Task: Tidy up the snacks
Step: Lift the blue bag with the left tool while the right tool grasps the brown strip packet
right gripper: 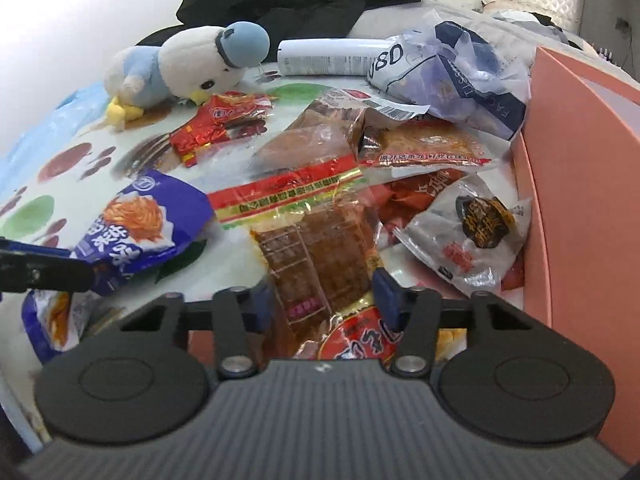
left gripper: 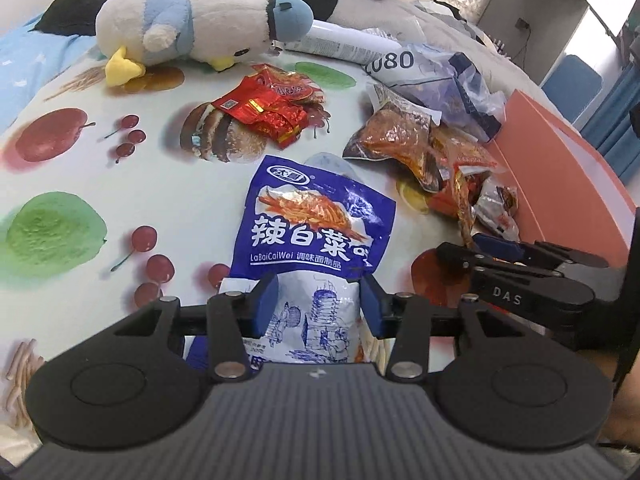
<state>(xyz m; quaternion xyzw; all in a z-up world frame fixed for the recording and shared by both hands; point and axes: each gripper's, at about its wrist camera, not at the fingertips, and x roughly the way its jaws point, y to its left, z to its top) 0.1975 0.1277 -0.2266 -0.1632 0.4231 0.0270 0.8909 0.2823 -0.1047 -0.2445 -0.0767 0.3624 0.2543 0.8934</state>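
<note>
Snacks lie scattered over a fruit-printed cloth surface (left gripper: 80, 160). The left hand-held gripper (left gripper: 318, 300) has its blue pads against both sides of the white lower end of a blue-and-white foil snack packet (left gripper: 316, 224), which rests on the cloth pointing away from the camera; the jaws stand partly closed and appear to pinch the packet, though the contact at the right pad is hard to read. To the right, the right hand-held gripper (right gripper: 326, 300) hovers over the heap with its jaws half open around a clear packet of brown spicy strips with a red-and-green header (right gripper: 316, 240); whether the pads actually press on it I cannot tell. Just beside that packet lie a clear pouch with a dark label (right gripper: 468, 232) and a large brown packet (right gripper: 316, 132), all close against a salmon-pink box wall (right gripper: 580, 168) on the right. Farther back sit crumpled red foil packets (left gripper: 268, 108), a white-and-blue plush bird (left gripper: 192, 24), a white cylindrical bottle lying on its side (right gripper: 324, 58) and a crinkled translucent plastic bag (right gripper: 460, 76).
</note>
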